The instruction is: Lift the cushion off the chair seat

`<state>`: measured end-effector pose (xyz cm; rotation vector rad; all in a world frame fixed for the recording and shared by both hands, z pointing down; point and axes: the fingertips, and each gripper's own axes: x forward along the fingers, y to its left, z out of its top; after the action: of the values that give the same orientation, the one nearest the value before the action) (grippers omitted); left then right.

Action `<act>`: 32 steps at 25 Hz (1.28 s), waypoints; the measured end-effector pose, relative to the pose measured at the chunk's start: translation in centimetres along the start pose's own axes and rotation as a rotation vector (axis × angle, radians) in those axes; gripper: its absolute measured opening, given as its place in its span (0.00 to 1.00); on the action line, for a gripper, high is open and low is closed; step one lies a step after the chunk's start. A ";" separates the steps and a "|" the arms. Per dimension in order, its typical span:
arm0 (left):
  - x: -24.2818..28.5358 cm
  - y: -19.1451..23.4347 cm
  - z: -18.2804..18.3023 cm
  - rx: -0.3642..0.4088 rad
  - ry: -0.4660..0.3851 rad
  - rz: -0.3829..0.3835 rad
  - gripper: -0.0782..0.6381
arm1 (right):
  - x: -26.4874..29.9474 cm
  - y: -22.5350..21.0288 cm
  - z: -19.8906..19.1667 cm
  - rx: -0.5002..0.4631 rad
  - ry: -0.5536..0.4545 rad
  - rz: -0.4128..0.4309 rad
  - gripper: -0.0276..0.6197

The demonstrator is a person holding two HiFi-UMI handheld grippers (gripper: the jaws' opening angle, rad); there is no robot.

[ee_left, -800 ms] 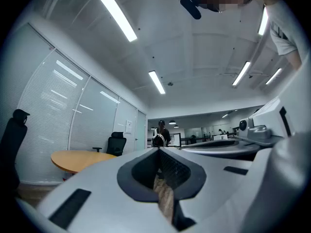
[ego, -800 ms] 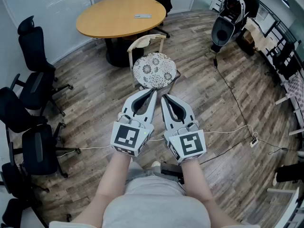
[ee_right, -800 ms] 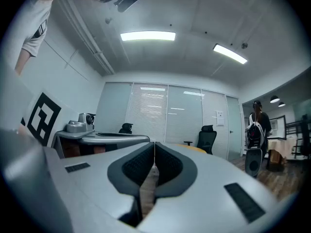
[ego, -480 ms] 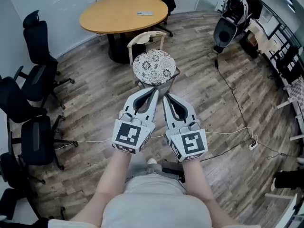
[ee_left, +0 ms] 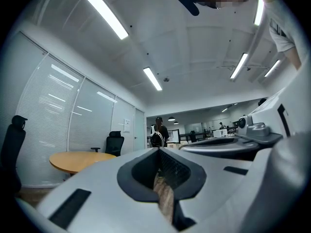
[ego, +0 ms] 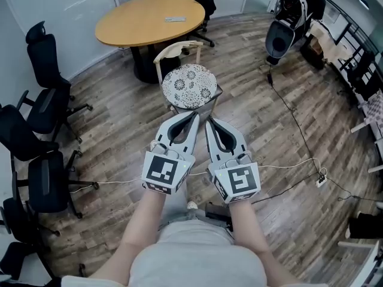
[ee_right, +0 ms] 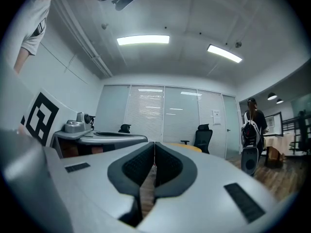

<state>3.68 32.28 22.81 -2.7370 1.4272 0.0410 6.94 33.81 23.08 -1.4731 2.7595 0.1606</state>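
A round cushion (ego: 190, 86) with a dark floral print on white lies on the seat of a pale wooden chair (ego: 177, 51) in the head view. Both grippers are held side by side, level, just short of the cushion's near edge. My left gripper (ego: 193, 115) is shut with nothing in it. My right gripper (ego: 207, 122) is shut and empty too. In the left gripper view the jaws (ee_left: 159, 152) meet at their tips, and in the right gripper view the jaws (ee_right: 154, 144) also meet. Neither gripper touches the cushion.
A round wooden table (ego: 149, 20) stands behind the chair. Black office chairs (ego: 40, 109) line the left wall. A cable (ego: 299, 137) runs across the wooden floor on the right. A black bag (ego: 281, 34) and racks stand at the far right.
The view has shifted slightly and the chair with the cushion sits a little more to the left. The grippers keep their place and stay shut.
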 end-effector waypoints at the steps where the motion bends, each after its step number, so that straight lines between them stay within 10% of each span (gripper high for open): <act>1: 0.4 0.2 -0.1 -0.001 0.001 -0.001 0.11 | 0.2 -0.3 0.0 -0.002 -0.002 -0.005 0.08; 32: 17.9 20.6 -2.5 -0.008 0.025 -0.035 0.11 | 23.8 -10.3 -2.7 0.085 -0.014 -0.048 0.08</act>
<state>-2.97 5.76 23.70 -2.7775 1.3878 0.0109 2.28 8.17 23.58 -1.5094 2.6808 0.0519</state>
